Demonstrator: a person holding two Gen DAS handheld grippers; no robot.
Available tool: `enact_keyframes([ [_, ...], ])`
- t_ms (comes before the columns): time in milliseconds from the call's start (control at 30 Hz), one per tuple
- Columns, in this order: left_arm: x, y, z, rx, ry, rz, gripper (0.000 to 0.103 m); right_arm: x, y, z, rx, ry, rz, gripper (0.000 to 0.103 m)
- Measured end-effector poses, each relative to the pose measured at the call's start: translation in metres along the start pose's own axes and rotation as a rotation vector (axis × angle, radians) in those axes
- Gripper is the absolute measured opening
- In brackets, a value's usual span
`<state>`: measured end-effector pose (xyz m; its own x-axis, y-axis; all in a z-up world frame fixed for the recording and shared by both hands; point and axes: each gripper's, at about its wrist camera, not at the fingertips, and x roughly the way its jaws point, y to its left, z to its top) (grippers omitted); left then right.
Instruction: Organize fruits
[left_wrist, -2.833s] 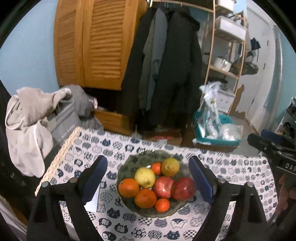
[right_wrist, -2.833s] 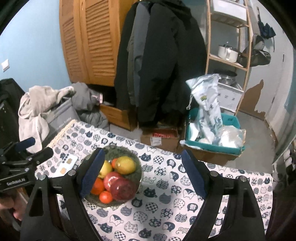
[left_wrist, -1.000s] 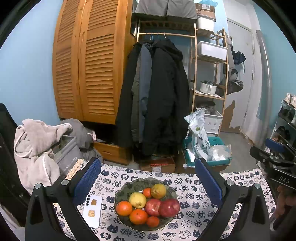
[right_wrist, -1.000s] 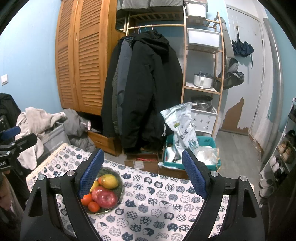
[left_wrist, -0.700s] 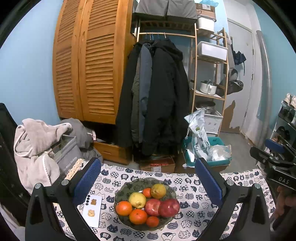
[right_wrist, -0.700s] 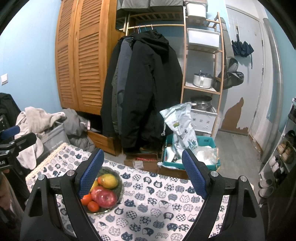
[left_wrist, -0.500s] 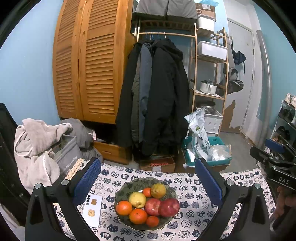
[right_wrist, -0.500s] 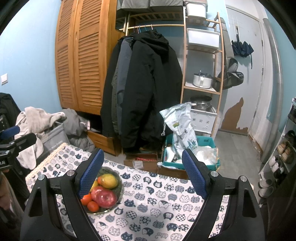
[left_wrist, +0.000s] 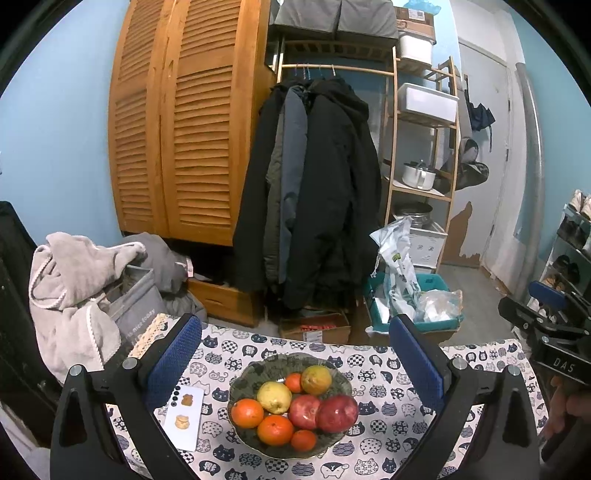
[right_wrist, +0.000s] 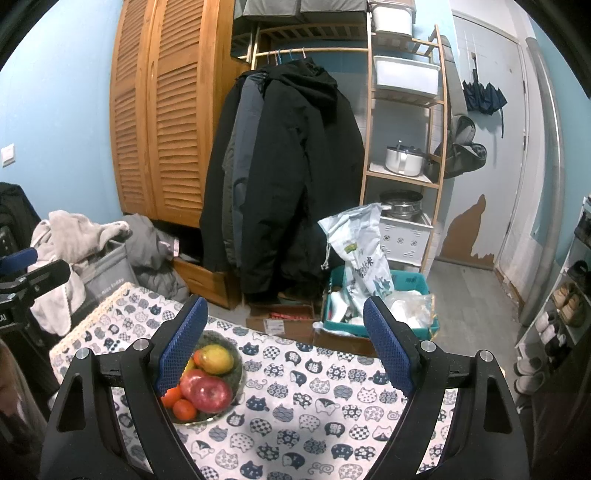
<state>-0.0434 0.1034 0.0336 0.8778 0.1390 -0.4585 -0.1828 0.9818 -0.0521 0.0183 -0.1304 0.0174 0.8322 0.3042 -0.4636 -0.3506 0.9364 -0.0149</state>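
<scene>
Pulled back and raised since the earliest frames, now looking over the table from farther off; unchanged over the last second. Left gripper spread wide, blue pads flanking the fruit bowl in view yet well above it, clasping nothing. Right gripper likewise wide apart, empty, hanging over bare cat-print cloth to the right of the bowl.

Bowl sitting near the table's left-centre, holding two red apples, a yellow fruit, a yellow-green one, possibly a mango, and several oranges. White phone lying flat just left of the bowl, apart from it.

Far table edge running just behind the bowl; left edge trimmed with woven border, close to the laundry basket. Wide open cloth on the right half, free for setting things down. Beyond the far edge, cardboard box and teal crate on the floor.
</scene>
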Motion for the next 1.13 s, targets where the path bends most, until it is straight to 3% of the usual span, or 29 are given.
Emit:
enact_keyframes([
  [1133, -0.0045, -0.0021, 0.0081, 0.002, -0.015, 0.037, 0.102, -0.0013, -0.0045, -0.0008, -0.005, -0.001, -0.001, 0.085],
])
